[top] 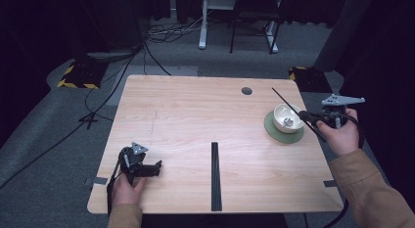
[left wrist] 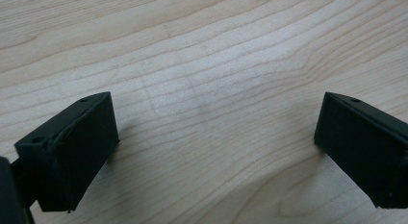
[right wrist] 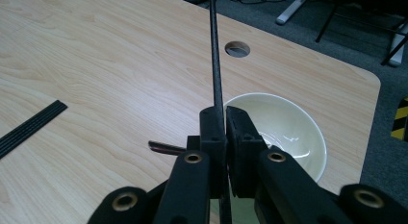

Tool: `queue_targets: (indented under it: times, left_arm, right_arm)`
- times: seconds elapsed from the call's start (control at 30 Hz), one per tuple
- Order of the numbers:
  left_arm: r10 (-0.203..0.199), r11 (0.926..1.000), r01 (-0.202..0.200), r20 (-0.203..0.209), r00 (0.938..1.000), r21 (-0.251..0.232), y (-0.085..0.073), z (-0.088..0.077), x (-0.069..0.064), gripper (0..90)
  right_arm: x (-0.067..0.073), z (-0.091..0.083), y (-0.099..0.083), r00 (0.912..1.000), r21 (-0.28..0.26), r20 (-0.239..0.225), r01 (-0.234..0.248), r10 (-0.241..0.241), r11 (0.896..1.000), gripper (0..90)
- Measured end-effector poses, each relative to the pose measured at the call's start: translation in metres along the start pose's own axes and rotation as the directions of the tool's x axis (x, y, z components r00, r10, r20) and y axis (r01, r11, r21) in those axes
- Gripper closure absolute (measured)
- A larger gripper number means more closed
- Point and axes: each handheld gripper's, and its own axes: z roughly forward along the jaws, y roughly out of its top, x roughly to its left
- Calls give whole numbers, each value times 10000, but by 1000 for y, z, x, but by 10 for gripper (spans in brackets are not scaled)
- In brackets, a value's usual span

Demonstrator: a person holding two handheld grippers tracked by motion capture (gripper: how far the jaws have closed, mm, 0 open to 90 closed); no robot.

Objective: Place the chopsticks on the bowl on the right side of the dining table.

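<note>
My right gripper [top: 307,115] is at the table's right side, beside a white bowl [top: 287,118] that sits on a round green mat [top: 272,130]. It is shut on a thin black stick [top: 284,100] that slants up and away to the left. In the right gripper view the jaws [right wrist: 224,111] pinch the stick [right wrist: 215,51] above the bowl [right wrist: 288,123]. A bundle of black sticks [top: 216,176] lies at the front middle of the table. My left gripper [top: 155,168] rests at the front left, open, with bare wood between its jaws [left wrist: 216,132].
The wooden table [top: 186,110] has a round cable hole [top: 247,91] near its far right edge. The bundle of sticks [right wrist: 29,128] shows at the left of the right gripper view. Cables and desk legs [top: 203,42] are on the grey floor behind.
</note>
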Motion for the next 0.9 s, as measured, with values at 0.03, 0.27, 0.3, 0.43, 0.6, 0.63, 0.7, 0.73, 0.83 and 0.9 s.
queue_targets:
  times: [0.03,0.27,0.3,0.43,0.6,0.63,0.7,0.73,0.83,0.9]
  left_arm:
    - [-63,10000,63,-55,10000,41,0,0,-1,16]
    - [-78,9999,78,-81,9999,64,0,0,-1,14]
    - [-80,10000,80,-76,9999,56,0,0,-1,14]
    - [-83,9999,83,-83,9999,60,0,0,-1,14]
    - [-77,10000,78,-72,9999,57,0,0,-1,13]
    - [-73,10000,74,-83,9999,58,0,0,-1,14]
    - [-81,10000,82,-70,9999,54,0,0,-1,14]
    - [-78,10000,79,-72,9999,57,0,0,-1,14]
    - [-76,10000,76,-85,9999,53,0,0,-1,14]
    - [-79,10000,79,-73,9999,57,0,0,-1,14]
  right_arm:
    - [-1,2,0,10000,10,58,-20,20,10000,868]
    - [-12,24,-3,9999,426,153,-34,27,9991,868]
    - [-14,28,-5,9997,594,234,-30,16,9982,868]
    - [-22,44,-12,9984,979,543,-225,173,9949,868]
    - [-28,58,-17,9973,1231,714,-239,152,9921,868]
    - [-29,59,-18,9973,1261,725,-159,68,9919,868]
    - [-29,62,-18,9976,1270,693,-167,80,9918,869]
    - [-30,67,-20,9979,1264,654,-89,7,9919,868]
    - [-30,72,-21,9980,1327,622,1,-84,9912,868]
    - [-31,76,-23,9983,1365,571,53,-132,9906,868]
